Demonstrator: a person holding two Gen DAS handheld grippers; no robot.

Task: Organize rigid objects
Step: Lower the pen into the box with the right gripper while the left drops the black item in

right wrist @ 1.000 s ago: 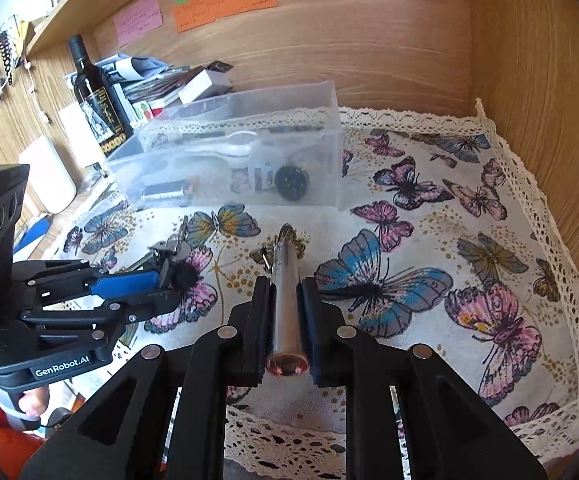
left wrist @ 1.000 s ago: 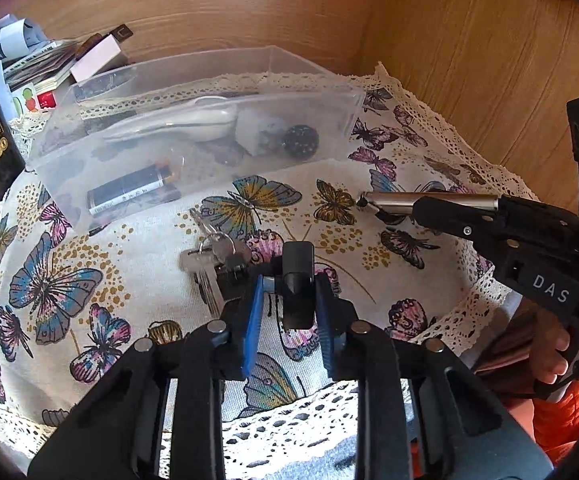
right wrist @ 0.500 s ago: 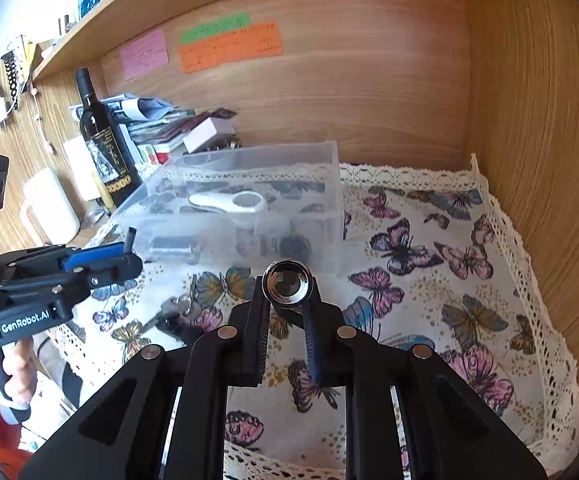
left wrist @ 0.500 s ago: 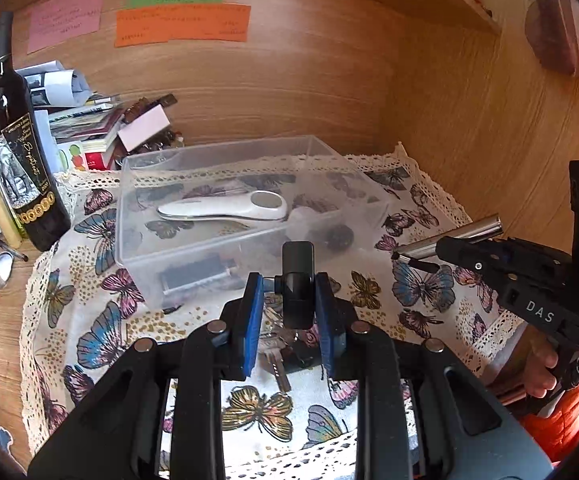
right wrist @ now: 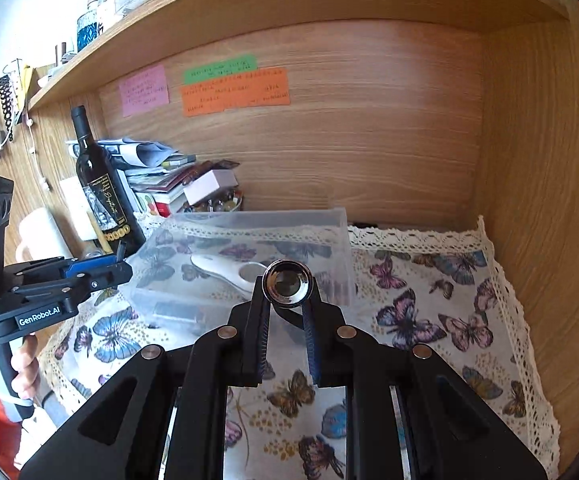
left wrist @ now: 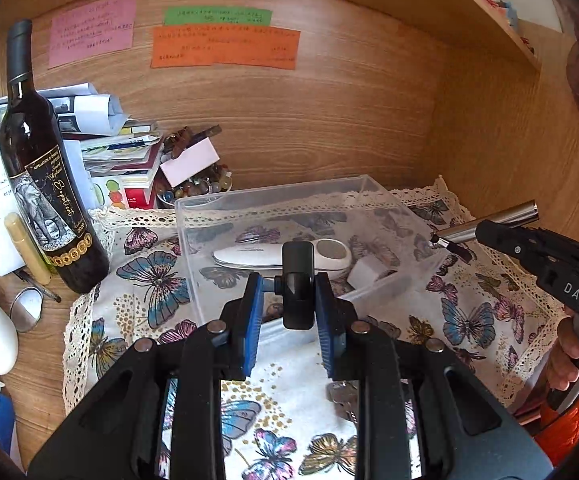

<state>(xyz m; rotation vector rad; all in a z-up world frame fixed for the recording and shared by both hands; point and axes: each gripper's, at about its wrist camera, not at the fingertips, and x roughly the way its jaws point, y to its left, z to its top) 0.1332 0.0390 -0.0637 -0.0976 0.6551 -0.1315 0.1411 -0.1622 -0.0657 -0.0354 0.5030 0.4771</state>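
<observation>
My left gripper (left wrist: 289, 296) is shut on a black key fob (left wrist: 298, 280) and holds it raised in front of the clear plastic box (left wrist: 273, 200); keys (left wrist: 343, 400) hang below it. My right gripper (right wrist: 287, 300) is shut on a silver metal tube (right wrist: 287, 283), its round end facing the camera, lifted before the box (right wrist: 249, 220). In the left wrist view the tube (left wrist: 489, 224) sticks out of the right gripper at the right. The box holds a white handheld device (left wrist: 281, 256), a white block and dark items.
A wine bottle (left wrist: 45, 184) stands left of the box, with stacked papers and a bowl of beads (left wrist: 197, 188) behind. A butterfly cloth (right wrist: 429, 320) covers the desk. Wooden walls close the back and right. A small mirror (left wrist: 25, 308) lies at the left.
Both grippers have lifted their objects off the cloth and tilted up. The key fob and the tube now hang in front of the box.
</observation>
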